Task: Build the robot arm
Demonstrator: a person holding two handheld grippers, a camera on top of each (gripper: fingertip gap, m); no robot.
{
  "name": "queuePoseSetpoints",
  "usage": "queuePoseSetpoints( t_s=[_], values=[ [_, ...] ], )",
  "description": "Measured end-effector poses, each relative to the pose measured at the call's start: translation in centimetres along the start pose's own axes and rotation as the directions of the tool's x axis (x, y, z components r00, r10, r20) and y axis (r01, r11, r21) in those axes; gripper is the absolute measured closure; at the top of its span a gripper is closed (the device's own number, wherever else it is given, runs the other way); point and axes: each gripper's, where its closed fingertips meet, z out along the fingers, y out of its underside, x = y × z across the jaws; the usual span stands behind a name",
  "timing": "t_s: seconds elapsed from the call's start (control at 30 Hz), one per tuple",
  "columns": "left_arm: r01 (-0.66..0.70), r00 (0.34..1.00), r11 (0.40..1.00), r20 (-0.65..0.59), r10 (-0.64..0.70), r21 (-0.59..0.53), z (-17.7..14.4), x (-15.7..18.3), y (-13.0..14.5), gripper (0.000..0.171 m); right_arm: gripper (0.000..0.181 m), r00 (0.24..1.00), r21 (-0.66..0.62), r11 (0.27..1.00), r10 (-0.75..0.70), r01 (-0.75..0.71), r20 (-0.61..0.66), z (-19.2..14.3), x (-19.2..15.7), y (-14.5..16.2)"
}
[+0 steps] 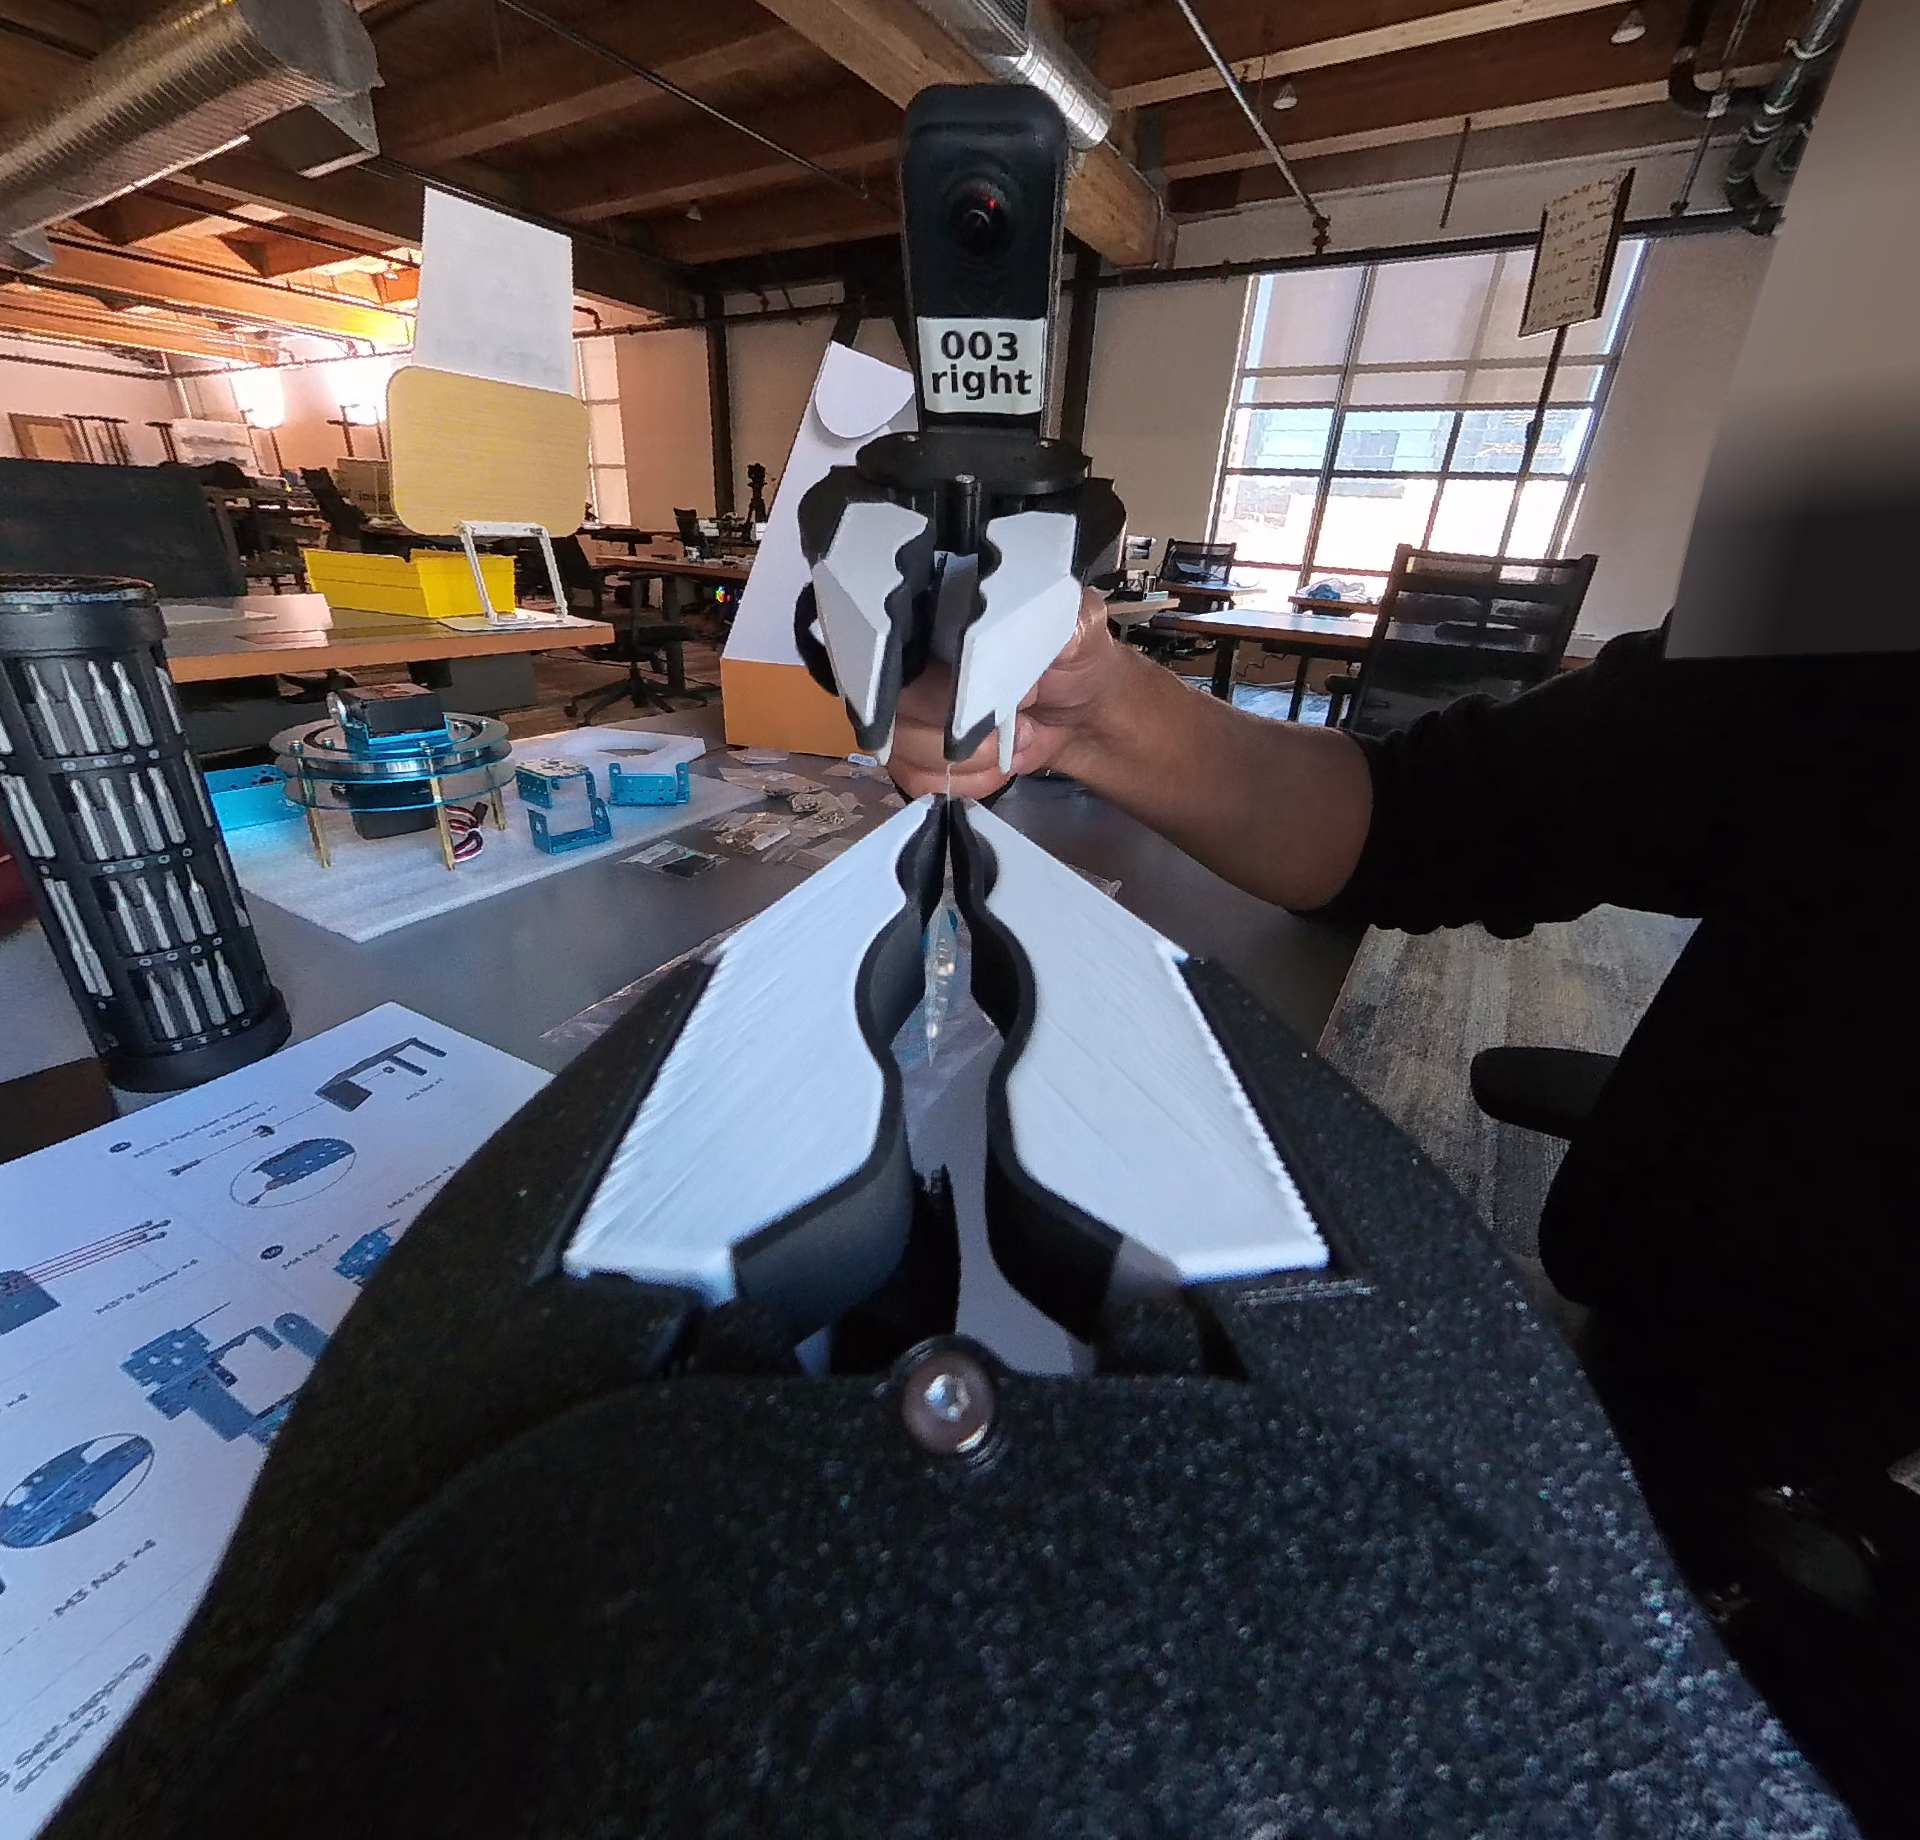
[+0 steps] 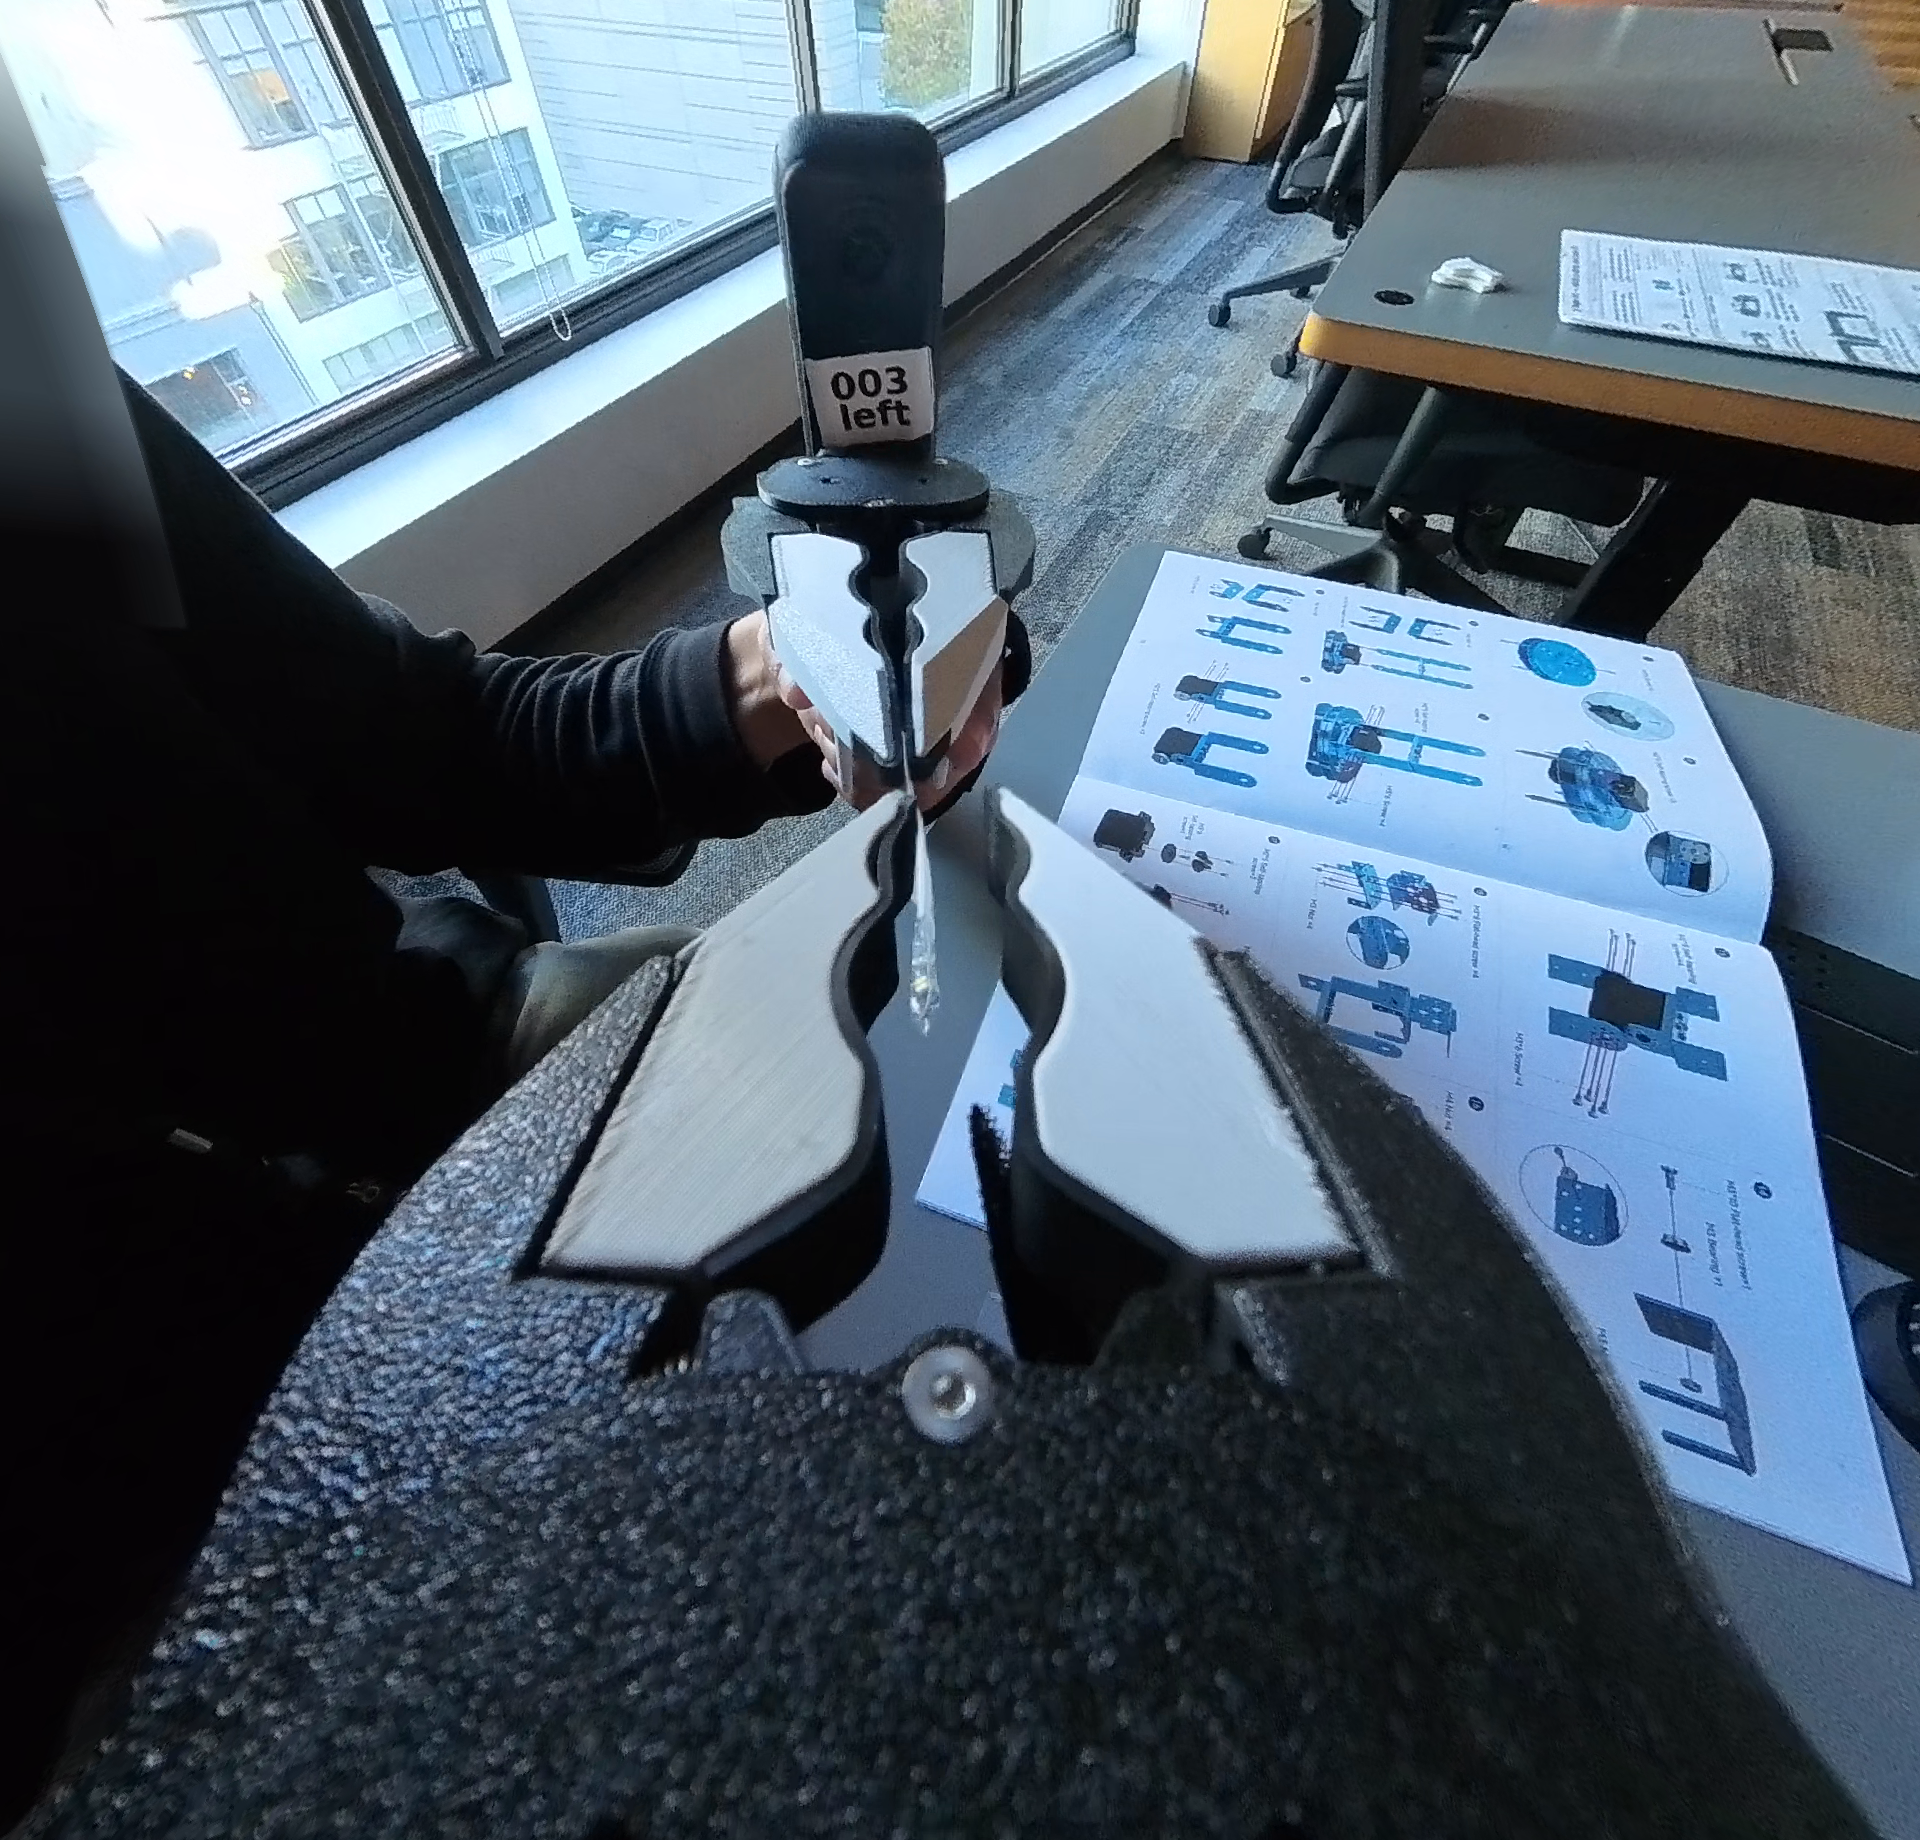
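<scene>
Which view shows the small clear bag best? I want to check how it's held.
The right wrist view: the clear bag hangs in the gap of the open right gripper, pinched by the left gripper. The left wrist view shows only its edge between shut fingers.

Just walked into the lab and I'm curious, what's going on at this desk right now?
A person holds a claw in each hand, facing each other above a grey table. The left claw is shut on a small clear plastic bag of tiny parts, seen edge-on. The right claw is open around the bag's free end. An open instruction booklet lies below; a blue bracket assembly and a black bit holder stand nearby.
</scene>
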Motion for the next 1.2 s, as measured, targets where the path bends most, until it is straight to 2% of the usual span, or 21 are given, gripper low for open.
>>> queuePoseSetpoints(
  t_s=[0.57, 0.8, 1.07, 1.2],
  values=[
    [-0.003, 1.000, 1.000, -0.011, 0.003, -0.007, 0.0, 0.3, 0.0, 0.171, 0.170, 0.999, -0.044, 0.999, -0.028, 0.026, -0.035, 0.5, 0.4, 0.8],
    [-0.007, 1.000, 1.000, -0.003, 0.007, -0.020, -0.1, 0.1, 0.2, 0.171, 0.169, 1.000, 0.014, 1.000, -0.005, 0.005, 0.024, -0.1, -0.5, -0.4],
    [-0.007, 1.000, 1.000, -0.010, 0.006, -0.025, 0.1, 0.3, 0.3, 0.171, 0.169, 1.000, -0.018, 1.000, -0.012, 0.012, 0.020, 0.3, -0.5, 0.3],
    [0.006, 1.000, 1.000, -0.015, -0.006, 0.005, 0.0, 0.3, -0.2, 0.171, 0.169, 0.997, -0.046, 0.998, -0.042, 0.045, 0.058, 0.0, -1.4, 0.7]
  ],
)
